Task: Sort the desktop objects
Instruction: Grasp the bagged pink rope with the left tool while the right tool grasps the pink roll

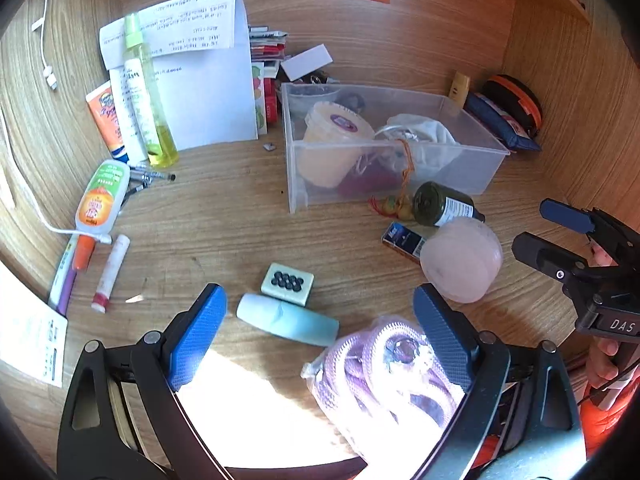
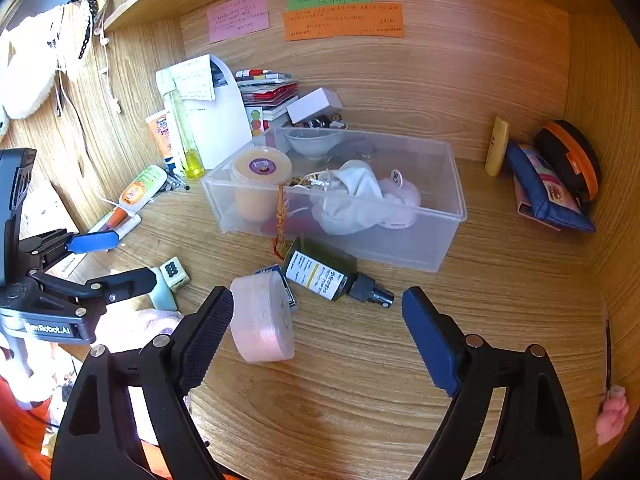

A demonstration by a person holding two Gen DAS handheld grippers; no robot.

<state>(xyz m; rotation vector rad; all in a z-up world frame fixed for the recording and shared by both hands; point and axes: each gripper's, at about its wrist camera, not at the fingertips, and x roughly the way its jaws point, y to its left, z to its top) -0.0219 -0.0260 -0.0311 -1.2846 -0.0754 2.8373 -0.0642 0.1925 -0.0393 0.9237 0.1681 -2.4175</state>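
Left gripper (image 1: 320, 332) spread wide, gripping nothing, hovering low over a pale blue tube (image 1: 286, 324) lying between its pads, with a bagged purple cord (image 1: 384, 364) pressed near the five o'clock pad; probably lined up to pick one of them. Just past the tube at twelve o'clock, a mahjong tile (image 1: 287, 283) face up.

Right gripper (image 2: 318, 336) likewise wide and empty, a pink round case (image 2: 262, 316) standing on edge at its ten o'clock, beside the left pad; touching or not, hard to say. Behind it a dark spray bottle (image 2: 324, 276) on its side, a small blue box (image 2: 272, 271) mostly covered by the case.

Farther on, at twelve o'clock, the clear bin (image 2: 448, 216), apparently where the loose things go: already holding a yellow tub (image 2: 260, 184), white cloth (image 2: 356, 196) and a bowl (image 2: 314, 142), blurred through the wall. A tasselled charm (image 2: 281, 216) hanging over its front edge.

Far wall notes (image 2: 344, 20) unreadable; the near desk glare-washed in the left view.
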